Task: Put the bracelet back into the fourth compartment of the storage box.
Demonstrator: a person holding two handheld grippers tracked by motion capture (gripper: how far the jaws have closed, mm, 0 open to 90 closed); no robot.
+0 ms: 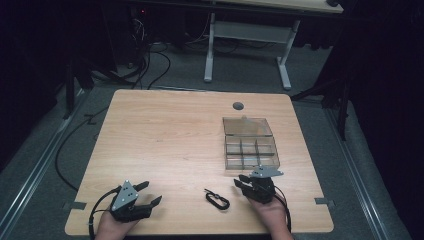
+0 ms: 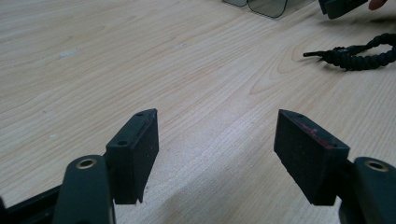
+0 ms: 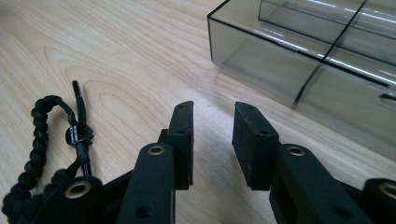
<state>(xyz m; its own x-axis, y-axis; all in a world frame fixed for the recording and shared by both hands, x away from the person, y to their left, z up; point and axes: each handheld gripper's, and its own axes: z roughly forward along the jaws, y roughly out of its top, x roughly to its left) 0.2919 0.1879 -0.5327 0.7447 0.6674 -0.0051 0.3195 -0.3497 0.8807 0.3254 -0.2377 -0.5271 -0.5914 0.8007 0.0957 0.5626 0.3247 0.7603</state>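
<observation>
The left gripper (image 1: 148, 195) stood wide-spread on nothing; the right gripper (image 1: 242, 182) was narrowly parted, empty too. A black braided cord loop (image 1: 217, 199) lay at its nine o'clock — the clear divided box (image 1: 250, 152), lid raised, compartments seemingly empty, at twelve on the table (image 1: 165, 135).

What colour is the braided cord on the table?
Black; the braided cord shows best in the right gripper view.
</observation>
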